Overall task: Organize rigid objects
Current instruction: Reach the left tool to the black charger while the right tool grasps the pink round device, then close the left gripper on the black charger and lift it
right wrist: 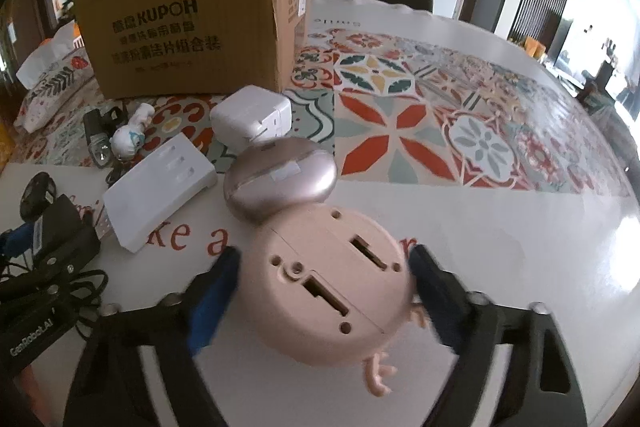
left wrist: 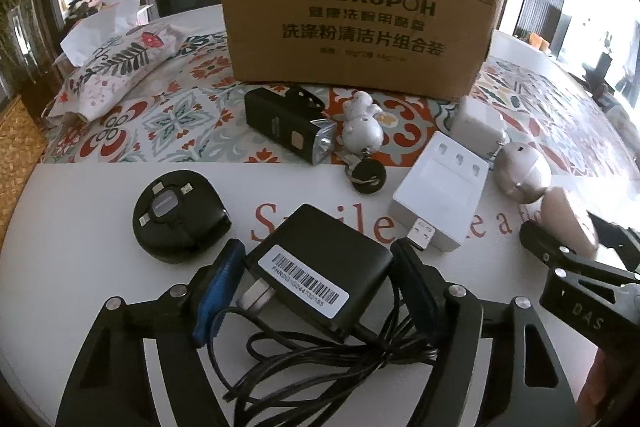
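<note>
My left gripper has its blue-padded fingers against both sides of a black power adapter with a barcode label and a tangled black cable. My right gripper is closed around a pink plastic toy lying underside up; it also shows in the left wrist view. A cardboard box printed KUPOH stands behind the objects; it also shows in the right wrist view.
On the table lie a round black cable case, a black bike light, a white figurine keychain, a white USB charger, a white plug adapter, a metallic egg-shaped object and a folded floral cloth.
</note>
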Demonstrator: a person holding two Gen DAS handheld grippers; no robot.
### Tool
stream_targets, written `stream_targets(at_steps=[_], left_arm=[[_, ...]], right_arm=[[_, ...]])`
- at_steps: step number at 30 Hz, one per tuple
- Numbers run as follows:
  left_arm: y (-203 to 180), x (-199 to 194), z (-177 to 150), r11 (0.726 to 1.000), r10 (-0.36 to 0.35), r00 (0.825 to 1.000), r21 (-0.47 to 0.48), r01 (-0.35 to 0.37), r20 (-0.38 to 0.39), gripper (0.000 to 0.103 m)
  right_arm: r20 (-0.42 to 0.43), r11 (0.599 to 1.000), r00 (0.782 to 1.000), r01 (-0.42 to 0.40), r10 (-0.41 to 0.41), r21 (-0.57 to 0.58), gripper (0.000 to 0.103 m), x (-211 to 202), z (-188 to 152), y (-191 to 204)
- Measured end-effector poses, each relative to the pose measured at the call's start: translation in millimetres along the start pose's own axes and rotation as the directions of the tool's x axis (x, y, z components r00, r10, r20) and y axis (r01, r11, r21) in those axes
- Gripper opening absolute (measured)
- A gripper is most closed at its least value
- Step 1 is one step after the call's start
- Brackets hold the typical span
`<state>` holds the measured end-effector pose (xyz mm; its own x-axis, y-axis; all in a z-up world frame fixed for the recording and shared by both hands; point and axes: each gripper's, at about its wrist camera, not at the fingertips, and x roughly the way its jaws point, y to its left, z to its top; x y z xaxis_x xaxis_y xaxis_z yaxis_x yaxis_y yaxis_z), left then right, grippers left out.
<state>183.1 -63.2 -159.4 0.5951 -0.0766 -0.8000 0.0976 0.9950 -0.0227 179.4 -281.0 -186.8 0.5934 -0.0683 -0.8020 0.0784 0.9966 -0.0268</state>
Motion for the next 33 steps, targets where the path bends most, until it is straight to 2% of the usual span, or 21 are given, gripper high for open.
stream_targets(at_steps=[2,18,33], left_arm=[[-0.4,-1.7,-0.2,1.0,-0.014,1.0,-0.002,0.014,0.002,0.071],[6.8,-15.4,-7.6,0.998,-0.067,0.998,-0.001,0.067,0.007,0.067],[13.8,-53.1,0.7,0.995,-0.099,0.991,0.007,0.099,0.094,0.067]], right_arm=[[-0.005,1.0,1.0,-0.025,0.025,0.013,0.074,-0.5,-1.3,-0.3],[0.013,0.998,0.998,-0.054,0.054,0.025,0.074,-20.9,-11.0,9.8],[0.079,0.997,0.995,-0.066,0.064,0.026,0.074,-59.2,-8.7,18.8]])
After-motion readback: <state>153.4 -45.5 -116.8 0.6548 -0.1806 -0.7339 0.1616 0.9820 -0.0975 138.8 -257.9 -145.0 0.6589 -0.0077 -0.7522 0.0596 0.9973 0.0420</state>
